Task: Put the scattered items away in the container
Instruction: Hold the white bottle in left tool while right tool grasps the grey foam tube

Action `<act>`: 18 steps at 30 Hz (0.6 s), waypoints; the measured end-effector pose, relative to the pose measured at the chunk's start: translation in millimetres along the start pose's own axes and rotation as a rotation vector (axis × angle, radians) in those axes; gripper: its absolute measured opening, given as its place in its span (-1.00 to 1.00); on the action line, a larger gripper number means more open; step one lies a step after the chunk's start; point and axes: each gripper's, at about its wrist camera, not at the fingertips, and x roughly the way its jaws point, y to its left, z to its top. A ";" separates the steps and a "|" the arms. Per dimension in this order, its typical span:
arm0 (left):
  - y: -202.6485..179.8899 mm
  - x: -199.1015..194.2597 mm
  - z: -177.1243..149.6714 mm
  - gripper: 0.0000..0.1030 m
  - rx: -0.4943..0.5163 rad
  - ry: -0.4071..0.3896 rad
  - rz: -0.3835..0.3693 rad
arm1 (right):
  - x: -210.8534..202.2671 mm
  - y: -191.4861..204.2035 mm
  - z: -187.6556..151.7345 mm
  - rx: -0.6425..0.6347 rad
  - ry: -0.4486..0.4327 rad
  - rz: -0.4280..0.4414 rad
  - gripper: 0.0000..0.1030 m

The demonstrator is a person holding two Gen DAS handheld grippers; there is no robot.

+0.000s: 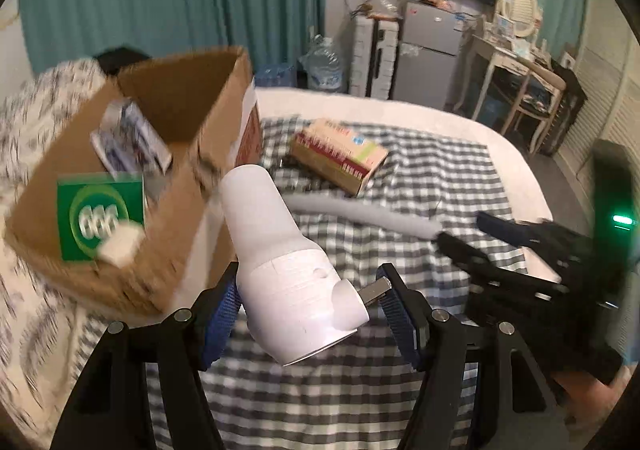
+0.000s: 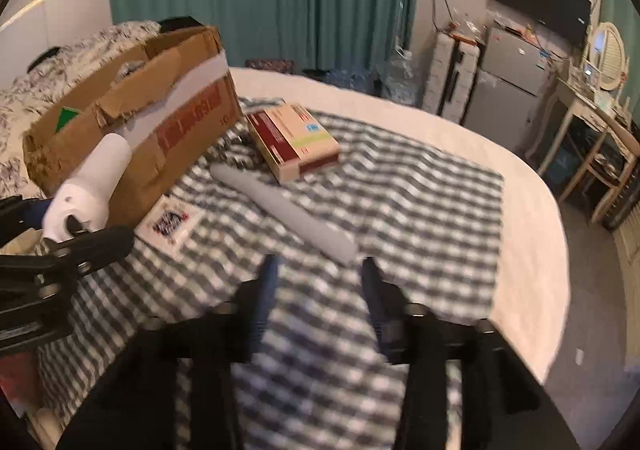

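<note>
My left gripper (image 1: 310, 290) is shut on a white plug-in device (image 1: 288, 262) with metal prongs, held above the bed beside the cardboard box (image 1: 188, 153). The device also shows in the right wrist view (image 2: 90, 189), at the box's near side (image 2: 160, 129). The box holds a green packet (image 1: 100, 221) and a silvery packet (image 1: 128, 137). My right gripper (image 2: 320, 274) is open and empty, just short of a grey tube (image 2: 284, 205) lying on the checked cloth (image 2: 420, 189). A red and beige carton (image 2: 292, 139) lies beyond the tube. A small flat sachet (image 2: 170, 223) lies by the box.
The bed's white edge (image 2: 532, 217) curves round on the right. A patterned quilt (image 1: 36, 109) lies behind the box. Beyond the bed stand a fridge (image 1: 428, 49), a water bottle (image 1: 324, 65) and a dressing table (image 1: 516, 69).
</note>
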 end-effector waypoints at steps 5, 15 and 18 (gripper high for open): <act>-8.5 -3.3 18.3 0.34 0.112 -0.029 -0.005 | 34.4 -4.5 14.5 0.088 -0.017 0.059 -0.06; 4.6 17.0 31.5 0.33 0.079 -0.022 -0.017 | 102.0 11.3 21.5 -0.020 0.059 0.092 -0.02; 6.9 21.8 34.3 0.34 0.061 -0.016 -0.006 | 112.5 16.5 17.4 -0.045 0.093 0.061 -0.05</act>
